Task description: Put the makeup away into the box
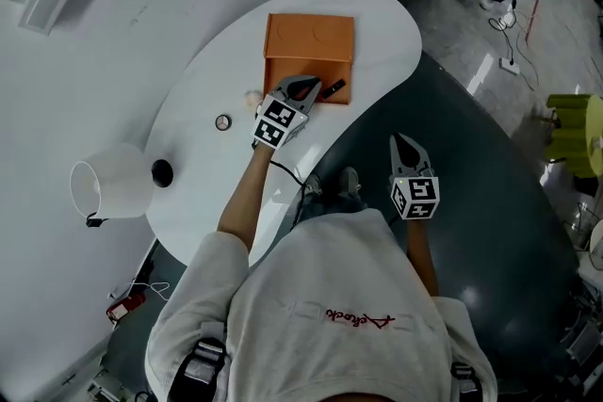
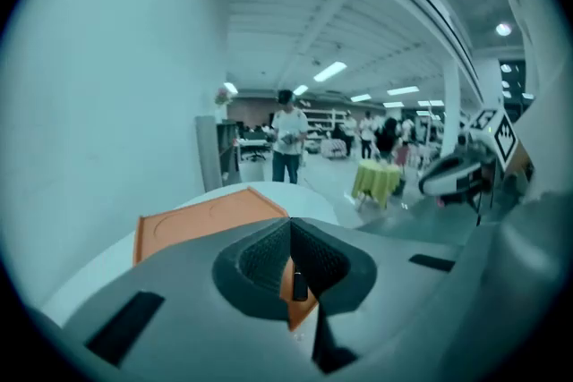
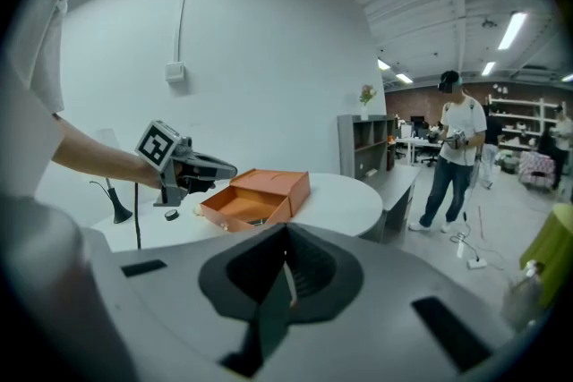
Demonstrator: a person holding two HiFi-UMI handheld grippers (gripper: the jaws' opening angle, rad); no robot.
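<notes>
Head view: my left gripper (image 1: 316,89) is clenched on a slim dark stick (image 1: 335,90) of makeup and holds it just above the near edge of the open orange box (image 1: 311,38) on the white table (image 1: 377,24). A round case (image 1: 222,122) lies on the table left of the box. My right gripper (image 1: 401,140) hangs off the table, its jaws together on nothing.

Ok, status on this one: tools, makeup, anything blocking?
Left tool shut on black makeup stick, beside open orange box. Right tool shut, empty, off the table. Small round item on table. Nothing blocking.
</notes>
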